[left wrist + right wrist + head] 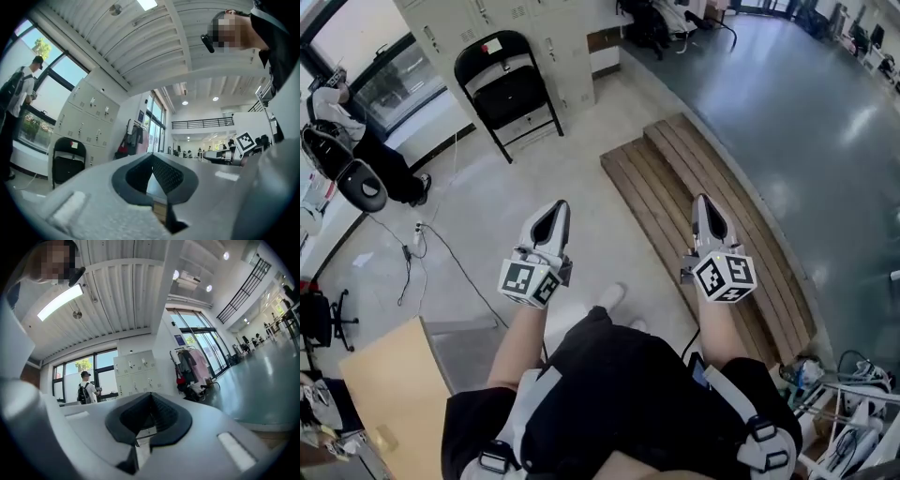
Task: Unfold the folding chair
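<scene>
Folding chair [508, 89] stands upright, looks folded, far left against the lockers [553, 37], well apart from both tongs. Left tongs [551, 217] nearer than right tongs [706, 211]. Both are fully closed and hold nothing. Needs an approach first, I'd say.

Grey lockers [574, 47] line the wall at eleven o'clock. Over at ten, a person [380, 155] in a white top and dark trousers stands by the window. A black cable [455, 258] snakes across the pale floor at nine o'clock. Low wooden steps [694, 187] run from one down to four, edging the glossy green floor [806, 122]. There's a tan board [389, 394] at seven and a black office chair [323, 319] at eight. In the right gripper view, a clothes rack [190, 369] sits beside the glass doors.
</scene>
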Tool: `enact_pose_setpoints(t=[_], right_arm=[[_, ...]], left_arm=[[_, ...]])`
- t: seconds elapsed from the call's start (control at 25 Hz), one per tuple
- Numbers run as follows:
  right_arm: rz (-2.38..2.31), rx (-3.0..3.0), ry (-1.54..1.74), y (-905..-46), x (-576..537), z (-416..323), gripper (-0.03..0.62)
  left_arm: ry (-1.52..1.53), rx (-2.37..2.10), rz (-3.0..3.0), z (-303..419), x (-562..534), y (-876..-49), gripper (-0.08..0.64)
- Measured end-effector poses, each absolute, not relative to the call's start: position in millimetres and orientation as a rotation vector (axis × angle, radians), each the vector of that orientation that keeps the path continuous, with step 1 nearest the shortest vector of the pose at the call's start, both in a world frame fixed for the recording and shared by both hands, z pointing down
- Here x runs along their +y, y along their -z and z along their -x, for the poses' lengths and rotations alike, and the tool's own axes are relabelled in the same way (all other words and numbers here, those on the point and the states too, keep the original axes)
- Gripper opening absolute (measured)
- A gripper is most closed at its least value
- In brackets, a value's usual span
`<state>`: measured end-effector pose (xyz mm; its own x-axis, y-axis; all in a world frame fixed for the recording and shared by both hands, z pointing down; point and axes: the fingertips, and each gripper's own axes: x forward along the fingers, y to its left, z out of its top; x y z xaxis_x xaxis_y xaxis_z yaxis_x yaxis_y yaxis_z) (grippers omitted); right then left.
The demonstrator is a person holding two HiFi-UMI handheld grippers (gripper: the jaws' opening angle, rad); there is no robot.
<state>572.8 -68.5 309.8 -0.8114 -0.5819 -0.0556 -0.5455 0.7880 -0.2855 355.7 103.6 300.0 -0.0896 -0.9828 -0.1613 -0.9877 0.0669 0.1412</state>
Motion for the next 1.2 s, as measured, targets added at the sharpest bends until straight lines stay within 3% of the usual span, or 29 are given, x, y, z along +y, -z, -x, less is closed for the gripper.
enact_pose_setpoints(t=[0.28, 1.2], right_arm=[[0.686, 2.953, 0.408, -319.5, -40.2, -478.9, 0.003], [0.442, 3.039, 0.376, -312.4, -49.6, -170.5, 0.003]], left_arm=[[-0.39, 2.463, 1.888, -285.1, 165.9, -307.9, 0.0], [-0.398, 2.601, 1.494, -24.9, 223.2, -303.5, 0.0]])
